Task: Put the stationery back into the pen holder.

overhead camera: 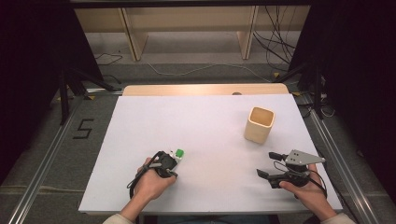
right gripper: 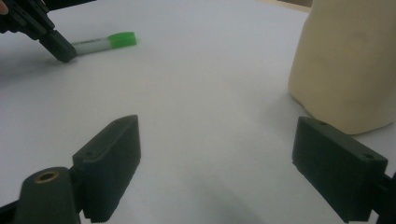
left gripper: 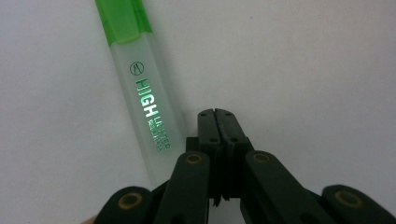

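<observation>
Left gripper in the person's left hand, jaws pressed together; right gripper, jaws spread wide apart.

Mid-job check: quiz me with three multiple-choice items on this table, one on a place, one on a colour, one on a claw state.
1. The highlighter lies: A) inside the cup B) on the table beside the left claw C) in the right claw
2. Its cap is: A) green B) red C) blue
3. The right claw is: A) shut on the wooden cup B) shut empty C) open

1 B: it lies flat alongside the shut jaws.
2 A: the cap shows green.
3 C: its jaws stand wide apart, holding nothing.
</observation>
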Tool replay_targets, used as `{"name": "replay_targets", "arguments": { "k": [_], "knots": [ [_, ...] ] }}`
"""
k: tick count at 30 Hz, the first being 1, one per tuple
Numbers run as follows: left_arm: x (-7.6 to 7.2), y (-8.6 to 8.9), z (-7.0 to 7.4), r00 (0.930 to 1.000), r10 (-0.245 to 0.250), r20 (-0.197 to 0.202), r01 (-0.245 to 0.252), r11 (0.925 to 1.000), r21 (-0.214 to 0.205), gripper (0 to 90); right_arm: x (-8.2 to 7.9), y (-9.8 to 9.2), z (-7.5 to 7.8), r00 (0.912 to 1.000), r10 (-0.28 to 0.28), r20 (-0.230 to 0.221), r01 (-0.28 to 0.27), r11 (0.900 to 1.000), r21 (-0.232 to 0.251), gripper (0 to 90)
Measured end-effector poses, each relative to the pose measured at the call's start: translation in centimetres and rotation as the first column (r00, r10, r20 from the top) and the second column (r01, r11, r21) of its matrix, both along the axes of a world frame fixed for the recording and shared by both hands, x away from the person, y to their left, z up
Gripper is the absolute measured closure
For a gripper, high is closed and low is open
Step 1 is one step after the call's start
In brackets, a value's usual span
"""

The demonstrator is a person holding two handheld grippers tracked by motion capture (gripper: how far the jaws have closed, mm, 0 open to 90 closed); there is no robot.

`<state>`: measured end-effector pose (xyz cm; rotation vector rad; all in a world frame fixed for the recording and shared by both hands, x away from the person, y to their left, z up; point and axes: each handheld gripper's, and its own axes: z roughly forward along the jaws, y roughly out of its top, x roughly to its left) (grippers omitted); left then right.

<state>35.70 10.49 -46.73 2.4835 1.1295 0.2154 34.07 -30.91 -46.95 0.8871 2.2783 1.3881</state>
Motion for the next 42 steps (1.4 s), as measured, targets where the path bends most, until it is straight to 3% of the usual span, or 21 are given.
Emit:
{"name": "replay_targets", "arguments": {
  "k": [16, 20, 23, 25, 26, 27, 28, 30, 33, 37, 42],
  "knots": [
    [0.0, 0.1, 0.0, 1.0000, 0.002, 0.002, -0.002, 0.9999, 0.017, 89.7, 0.0, 0.0, 0.0, 1.0000, 0.003, -0.001, -0.003, 1.0000, 0.003, 16.0],
    [0.1, 0.0, 0.5, 1.0000, -0.005, 0.007, 0.005, 1.0000, 0.007, 82.8, 0.0, 0.0, 0.0, 1.0000, 0.002, 0.000, -0.002, 1.0000, 0.002, 16.0],
    [0.3, -0.2, 1.4, 0.9995, 0.004, 0.033, -0.004, 1.0000, -0.005, 71.4, 0.0, 0.1, 0.0, 1.0000, 0.001, -0.005, -0.001, 1.0000, 0.001, 16.1],
    [0.6, -0.2, 1.9, 0.9988, 0.022, 0.043, -0.022, 0.9997, -0.012, 67.9, 0.0, 0.1, 0.0, 1.0000, 0.002, -0.005, -0.002, 1.0000, -0.004, 16.0],
    [0.8, -0.1, 2.1, 0.9986, 0.031, 0.042, -0.031, 0.9995, -0.009, 58.5, 0.0, 0.1, 0.0, 1.0000, 0.004, -0.007, -0.004, 1.0000, -0.003, 16.0],
    [1.0, -0.1, 2.2, 0.9981, 0.050, 0.035, -0.050, 0.9987, -0.007, 58.5, 0.0, 0.1, 0.0, 1.0000, 0.004, -0.007, -0.004, 1.0000, -0.003, 16.0],
    [1.3, -0.1, 2.2, 0.9973, 0.068, 0.027, -0.068, 0.9977, 0.000, 50.6, 0.0, 0.2, 0.0, 1.0000, 0.006, -0.004, -0.006, 1.0000, -0.002, 16.0],
    [1.9, 0.0, 2.3, 0.9937, 0.105, 0.038, -0.106, 0.9942, 0.019, 45.3, 0.0, 0.2, 0.0, 1.0000, 0.007, 0.000, -0.007, 1.0000, -0.003, 16.1],
    [2.8, 0.0, 2.1, 0.9868, 0.162, -0.001, -0.161, 0.9856, 0.050, 38.9, 0.1, 0.2, -0.1, 1.0000, 0.008, -0.004, -0.008, 1.0000, -0.002, 16.0],
    [3.9, -0.3, 1.8, 0.9802, 0.192, -0.051, -0.186, 0.9779, 0.095, 38.0, 0.0, 0.1, 0.0, 0.9999, 0.006, -0.010, -0.006, 1.0000, -0.006, 16.0],
    [4.6, -0.8, 1.5, 0.9692, 0.219, -0.112, -0.206, 0.9715, 0.117, 43.9, 0.0, 0.1, 0.0, 1.0000, 0.003, -0.010, -0.003, 1.0000, 0.000, 16.0]
  ]
}}
